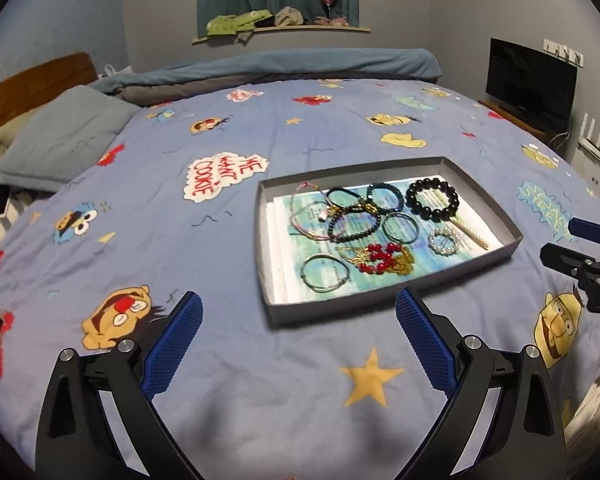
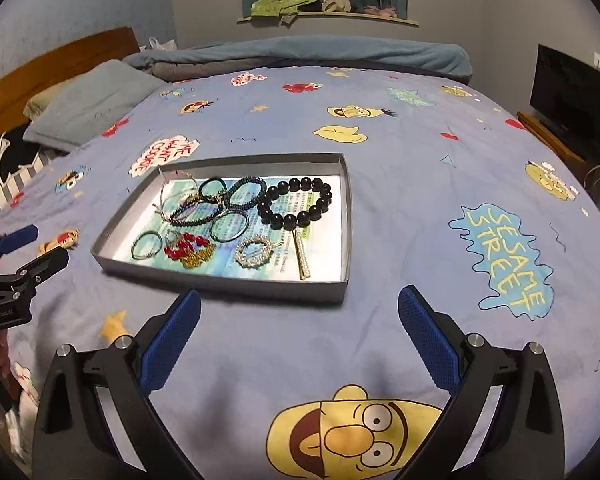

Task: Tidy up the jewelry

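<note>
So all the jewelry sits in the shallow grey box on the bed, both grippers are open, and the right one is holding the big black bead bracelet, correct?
Not quite. The right gripper holds nothing. The right wrist view shows the big black bead bracelet lying in the shallow grey box with the other jewelry. Both grippers, including the left gripper, are open.

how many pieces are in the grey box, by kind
Bracelets and bangles, from the big black bead bracelet to the thin green bangle: about 8; some overlap
Pearl hair clips, round and bar: 2
Red-bead and gold chain piece: 1
Total: about 11
</note>
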Available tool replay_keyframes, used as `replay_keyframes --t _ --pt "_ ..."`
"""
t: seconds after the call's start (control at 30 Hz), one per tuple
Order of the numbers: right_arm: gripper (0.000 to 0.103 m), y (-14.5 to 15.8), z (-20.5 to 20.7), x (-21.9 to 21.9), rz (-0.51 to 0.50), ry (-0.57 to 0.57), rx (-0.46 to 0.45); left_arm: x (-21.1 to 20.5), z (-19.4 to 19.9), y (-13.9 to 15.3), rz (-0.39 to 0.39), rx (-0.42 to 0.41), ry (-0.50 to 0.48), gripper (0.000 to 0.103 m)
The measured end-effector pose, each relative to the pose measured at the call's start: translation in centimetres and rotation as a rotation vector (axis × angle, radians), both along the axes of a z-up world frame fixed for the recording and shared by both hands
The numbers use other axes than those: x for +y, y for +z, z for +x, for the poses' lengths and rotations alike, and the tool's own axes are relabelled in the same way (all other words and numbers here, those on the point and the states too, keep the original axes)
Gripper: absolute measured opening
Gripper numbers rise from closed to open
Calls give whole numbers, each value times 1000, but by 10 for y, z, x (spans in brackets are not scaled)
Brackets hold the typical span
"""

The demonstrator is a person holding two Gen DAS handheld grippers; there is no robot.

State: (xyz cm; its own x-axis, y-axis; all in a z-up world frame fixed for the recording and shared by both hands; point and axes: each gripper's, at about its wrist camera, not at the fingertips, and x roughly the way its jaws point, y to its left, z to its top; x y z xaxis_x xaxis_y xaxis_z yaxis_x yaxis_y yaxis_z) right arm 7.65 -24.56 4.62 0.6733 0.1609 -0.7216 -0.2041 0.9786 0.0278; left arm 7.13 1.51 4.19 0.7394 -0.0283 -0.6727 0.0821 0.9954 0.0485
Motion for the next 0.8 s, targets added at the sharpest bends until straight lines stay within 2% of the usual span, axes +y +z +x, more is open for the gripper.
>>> replay_keyframes --t 0.17,0.8 --pt "98 -6 0 2 7 4 15 -5 0 -5 22 0 1 96" --pt "98 -9 -2 4 6 9 19 -11 1 -7 3 10 -16 96"
